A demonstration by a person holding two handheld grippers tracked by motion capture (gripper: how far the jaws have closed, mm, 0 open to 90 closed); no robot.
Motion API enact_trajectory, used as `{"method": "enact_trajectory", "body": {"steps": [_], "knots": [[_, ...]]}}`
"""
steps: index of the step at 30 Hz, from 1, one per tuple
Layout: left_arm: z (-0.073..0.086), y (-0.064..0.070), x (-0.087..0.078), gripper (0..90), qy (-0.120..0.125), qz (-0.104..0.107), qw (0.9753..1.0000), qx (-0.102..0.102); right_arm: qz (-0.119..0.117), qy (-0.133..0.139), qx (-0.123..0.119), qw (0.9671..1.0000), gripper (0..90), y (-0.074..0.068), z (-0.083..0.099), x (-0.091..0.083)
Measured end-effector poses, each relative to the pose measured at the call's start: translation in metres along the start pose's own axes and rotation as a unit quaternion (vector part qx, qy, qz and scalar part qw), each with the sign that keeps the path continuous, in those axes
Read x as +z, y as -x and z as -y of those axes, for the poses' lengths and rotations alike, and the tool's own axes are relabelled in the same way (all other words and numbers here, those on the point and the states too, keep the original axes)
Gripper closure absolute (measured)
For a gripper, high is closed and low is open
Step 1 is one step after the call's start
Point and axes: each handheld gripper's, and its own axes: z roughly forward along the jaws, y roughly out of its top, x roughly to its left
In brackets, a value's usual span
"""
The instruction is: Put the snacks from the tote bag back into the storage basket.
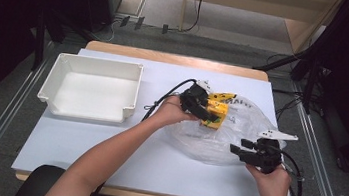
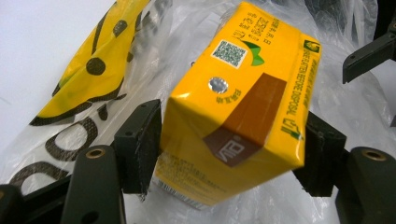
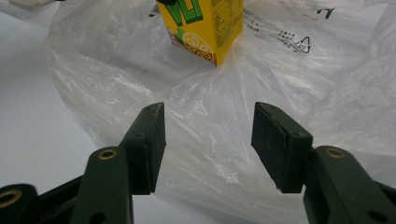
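Fingers of the left gripper are squeezing the yellow juice box over the plastic bag, near the desk's right edge. The right gripper is gaping open, empty. The tilted box could slip out.

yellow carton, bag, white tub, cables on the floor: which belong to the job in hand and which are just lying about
In the job:
yellow carton, clamped in the left gripper
clear plastic bag
right gripper, open at the bag

Lying about:
white tub, empty
floor cables
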Motion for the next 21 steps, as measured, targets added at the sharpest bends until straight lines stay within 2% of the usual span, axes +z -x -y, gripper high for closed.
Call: {"method": "enact_trajectory", "body": {"steps": [5, 7, 9, 11, 15, 17, 21], "knots": [[0.001, 0.000, 0.007, 33.9, 0.010, 0.010, 0.9999, 0.004, 0.000, 0.000, 0.004, 1.0000, 46.1, 0.001, 0.000, 0.000], [0.001, 0.000, 0.011, 34.2, 0.011, 0.014, 0.9998, 0.000, 0.000, 0.000, 0.004, 1.0000, 46.1, 0.001, 0.000, 0.001], [0.001, 0.000, 0.014, 34.0, 0.011, 0.013, 0.9998, 0.006, 0.000, 0.000, 0.004, 1.0000, 46.1, 0.001, 0.000, 0.001], [0.002, 0.001, 0.016, 34.7, 0.012, 0.016, 0.9998, 0.003, -0.001, 0.002, 0.004, 1.0000, 46.0, 0.001, -0.001, 0.001], [0.002, 0.001, 0.015, 40.1, 0.007, 0.010, 0.9999, 0.000, -0.002, 0.001, 0.005, 1.0000, 45.9, 0.001, -0.001, 0.001], [0.002, 0.001, 0.015, 41.1, 0.007, 0.010, 0.9999, -0.008, -0.003, 0.001, 0.003, 1.0000, 45.9, 0.001, -0.001, 0.002], [0.002, 0.003, 0.013, 48.4, -0.003, -0.015, 0.9998, 0.011, -0.005, 0.008, 0.010, 0.9999, 45.8, 0.003, -0.003, 0.002]]}}
